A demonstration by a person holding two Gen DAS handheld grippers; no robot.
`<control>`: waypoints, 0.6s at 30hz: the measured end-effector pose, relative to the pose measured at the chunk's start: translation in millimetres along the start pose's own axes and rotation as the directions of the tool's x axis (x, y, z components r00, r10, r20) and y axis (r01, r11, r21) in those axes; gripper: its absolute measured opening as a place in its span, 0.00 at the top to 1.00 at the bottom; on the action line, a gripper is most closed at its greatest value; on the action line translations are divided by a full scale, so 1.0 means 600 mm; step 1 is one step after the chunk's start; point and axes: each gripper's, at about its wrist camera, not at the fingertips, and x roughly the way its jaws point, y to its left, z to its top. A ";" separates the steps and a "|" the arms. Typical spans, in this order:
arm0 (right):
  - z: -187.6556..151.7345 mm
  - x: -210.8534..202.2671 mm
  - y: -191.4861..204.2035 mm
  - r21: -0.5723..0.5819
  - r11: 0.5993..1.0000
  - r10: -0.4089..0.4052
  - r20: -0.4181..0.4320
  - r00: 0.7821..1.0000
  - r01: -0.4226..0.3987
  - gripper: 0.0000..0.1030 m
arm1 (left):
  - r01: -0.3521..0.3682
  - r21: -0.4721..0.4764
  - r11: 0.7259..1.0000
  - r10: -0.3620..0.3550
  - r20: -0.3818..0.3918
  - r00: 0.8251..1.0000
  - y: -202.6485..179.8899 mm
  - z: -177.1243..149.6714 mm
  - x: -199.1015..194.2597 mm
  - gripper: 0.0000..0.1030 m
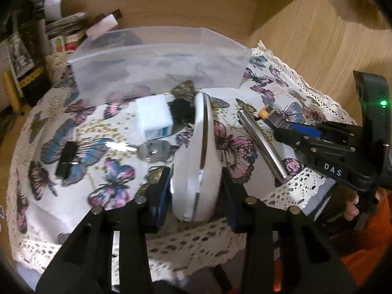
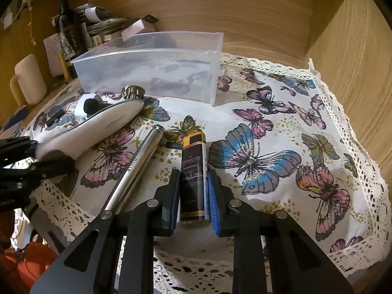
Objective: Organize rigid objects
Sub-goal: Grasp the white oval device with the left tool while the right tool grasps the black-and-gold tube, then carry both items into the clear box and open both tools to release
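Note:
My left gripper [image 1: 196,178] is shut on a long white device with a chrome edge [image 1: 199,152], held by its near end; it also shows in the right wrist view [image 2: 103,125]. My right gripper [image 2: 193,178] is closed around a dark cylinder with gold ends [image 2: 193,171], which lies on the cloth; in the left wrist view the cylinder [image 1: 274,116] shows beyond my right gripper [image 1: 281,134]. A steel tube [image 1: 262,142] lies between the two, also seen in the right wrist view [image 2: 137,169]. A clear plastic bin [image 1: 159,61] stands at the back.
On the butterfly cloth [image 2: 269,147] lie a white box [image 1: 154,120], a key [image 1: 152,152], a small black block [image 1: 66,159] and a black knob [image 1: 181,110]. A cream mug [image 2: 29,80], bottles [image 2: 66,24] and papers stand back left. Wooden walls [image 2: 355,73] enclose the back and right.

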 end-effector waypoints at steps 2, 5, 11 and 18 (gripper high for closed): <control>0.001 0.002 -0.001 0.006 1.000 0.009 -0.004 1.000 -0.009 0.80 | 0.002 0.014 1.000 -0.002 -0.004 1.000 -0.009 0.007 0.009 0.63; 0.004 0.005 -0.003 0.013 1.000 0.018 -0.005 1.000 -0.018 0.79 | -0.004 0.033 0.999 0.004 -0.006 1.000 -0.020 0.014 0.023 0.63; 0.005 0.010 -0.002 0.018 1.000 0.024 0.015 1.000 -0.025 0.79 | -0.066 0.070 0.995 0.064 0.027 0.998 -0.033 0.011 0.029 0.63; 0.006 -0.002 -0.003 0.044 0.998 0.043 0.042 0.998 -0.044 0.80 | -0.107 0.118 0.987 0.097 0.086 0.992 -0.040 0.015 -0.013 0.64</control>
